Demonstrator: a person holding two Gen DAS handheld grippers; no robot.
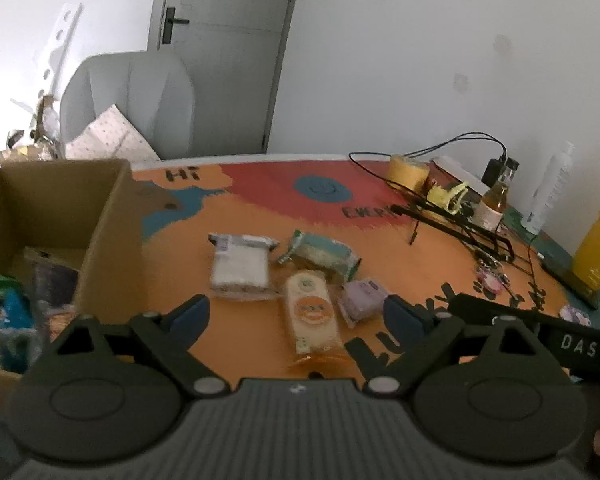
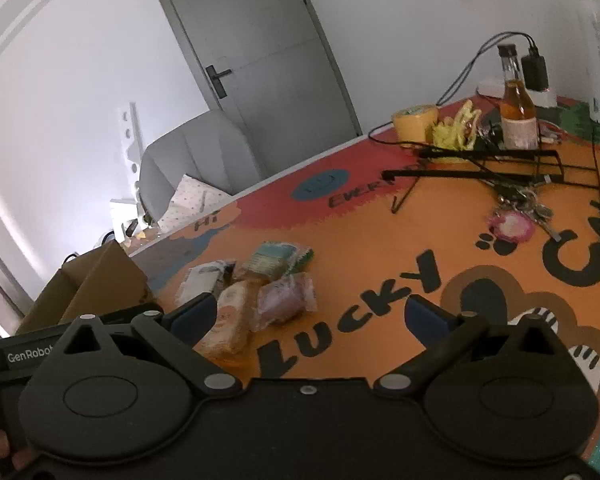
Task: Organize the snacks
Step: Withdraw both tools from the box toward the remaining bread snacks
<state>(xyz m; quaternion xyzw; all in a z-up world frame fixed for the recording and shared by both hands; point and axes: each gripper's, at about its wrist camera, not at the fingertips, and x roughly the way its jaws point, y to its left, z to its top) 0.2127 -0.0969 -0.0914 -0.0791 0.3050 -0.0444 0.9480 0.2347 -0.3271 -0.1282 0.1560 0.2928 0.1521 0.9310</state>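
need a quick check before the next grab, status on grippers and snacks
Left gripper open, empty; right gripper open, empty. Four snack packs loose on the mat, cardboard box partly filled at left. Nothing blocking.

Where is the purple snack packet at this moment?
In the left wrist view the purple snack packet lies on the orange mat, immediately right of the long orange-labelled packet and below the green packet.
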